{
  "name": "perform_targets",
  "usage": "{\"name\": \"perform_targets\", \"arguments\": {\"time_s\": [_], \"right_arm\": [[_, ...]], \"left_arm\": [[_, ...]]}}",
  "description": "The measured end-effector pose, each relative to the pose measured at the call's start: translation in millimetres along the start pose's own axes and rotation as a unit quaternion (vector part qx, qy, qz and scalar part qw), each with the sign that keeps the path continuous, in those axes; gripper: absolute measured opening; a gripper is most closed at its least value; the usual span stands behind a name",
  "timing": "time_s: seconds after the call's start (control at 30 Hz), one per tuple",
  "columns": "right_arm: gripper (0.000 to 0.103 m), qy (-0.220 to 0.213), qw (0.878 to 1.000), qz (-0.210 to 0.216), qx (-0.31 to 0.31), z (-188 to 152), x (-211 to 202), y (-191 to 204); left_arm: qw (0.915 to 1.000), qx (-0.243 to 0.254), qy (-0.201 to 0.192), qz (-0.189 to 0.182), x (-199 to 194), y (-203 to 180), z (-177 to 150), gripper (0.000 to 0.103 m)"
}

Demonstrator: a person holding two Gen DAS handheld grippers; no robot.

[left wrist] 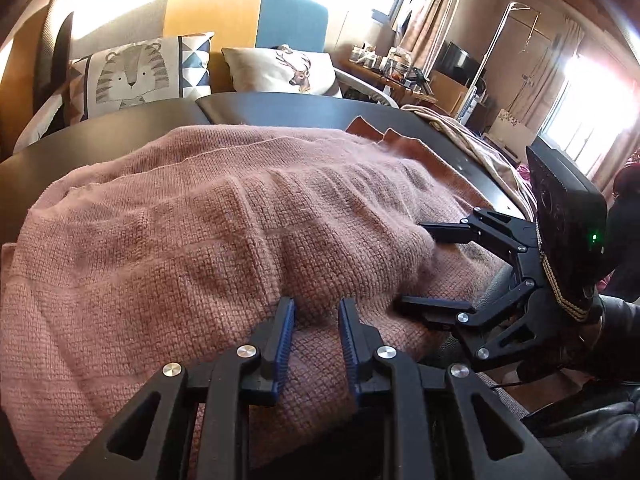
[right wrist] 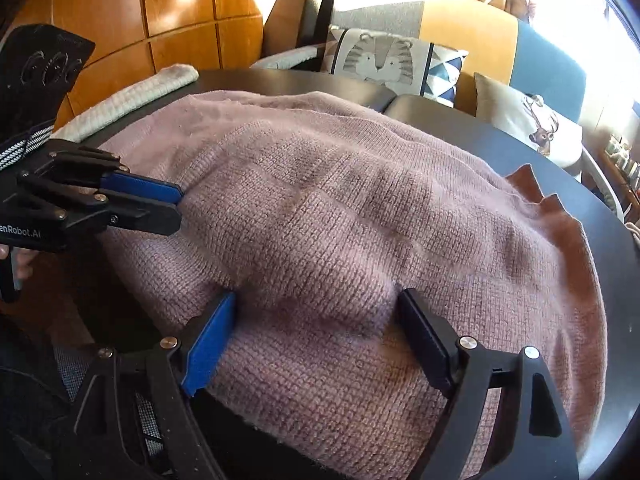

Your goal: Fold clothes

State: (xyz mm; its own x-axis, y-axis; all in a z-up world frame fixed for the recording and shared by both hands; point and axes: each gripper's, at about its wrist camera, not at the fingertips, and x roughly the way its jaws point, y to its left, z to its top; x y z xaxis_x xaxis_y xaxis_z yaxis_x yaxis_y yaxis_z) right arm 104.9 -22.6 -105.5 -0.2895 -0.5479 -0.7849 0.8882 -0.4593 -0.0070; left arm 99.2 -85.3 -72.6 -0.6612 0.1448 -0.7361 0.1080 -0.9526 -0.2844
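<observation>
A big pink knit sweater is spread over the dark round surface and fills most of both views, bunched into soft ridges across the middle. In the left wrist view, the left gripper sits at the bottom centre, its blue-padded fingers close together with a narrow fold of the sweater rising between them. Whether the pads really pinch that fold I can't tell from here. In the right wrist view the same gripper comes in from the left edge, nearly shut, its tips right at the sweater's edge.

The right gripper is at the bottom of its own view, jaws spread wide with a hump of sweater between the fingers. The blue pad on the left and the black finger on the right sit against the sides of that hump, so it looks more like bracketing than squeezing. From the left wrist view, it shows at the right edge, jaws wide, both fingers lying on the knit.

A rust-coloured cloth peeks out from under the far right edge of the sweater, and a cream cloth lies beyond it. A white towel lies along the upper left edge of the surface in the right wrist view. Behind the surface, a sofa holds a tiger cushion and a deer cushion.
</observation>
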Motion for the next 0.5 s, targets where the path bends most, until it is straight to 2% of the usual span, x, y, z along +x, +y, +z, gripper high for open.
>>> {"name": "perform_targets", "arguments": {"time_s": [0.07, 0.13, 0.3, 0.4, 0.5], "right_arm": [[0.085, -0.012, 1.0, 0.003, 0.018, 12, -11, -8], [0.085, -0.034, 0.999, -0.015, 0.035, 22, -20, -21], [0.085, -0.014, 0.992, -0.086, 0.093, 25, 4, -70], [0.085, -0.006, 0.989, -0.069, 0.133, 7, 16, -94], [0.086, -0.012, 0.991, -0.061, 0.116, 1, 13, -95]], "left_arm": [[0.9999, -0.005, -0.01, 0.007, -9, 3, 11, 0.023], [0.9994, -0.013, -0.029, 0.015, -17, 11, 22, 0.023], [0.9949, -0.057, -0.042, 0.072, -15, 48, 42, 0.023], [0.9925, -0.091, -0.032, 0.075, -5, 72, 33, 0.023], [0.9907, -0.114, -0.022, 0.07, 4, 90, 21, 0.023]]}}
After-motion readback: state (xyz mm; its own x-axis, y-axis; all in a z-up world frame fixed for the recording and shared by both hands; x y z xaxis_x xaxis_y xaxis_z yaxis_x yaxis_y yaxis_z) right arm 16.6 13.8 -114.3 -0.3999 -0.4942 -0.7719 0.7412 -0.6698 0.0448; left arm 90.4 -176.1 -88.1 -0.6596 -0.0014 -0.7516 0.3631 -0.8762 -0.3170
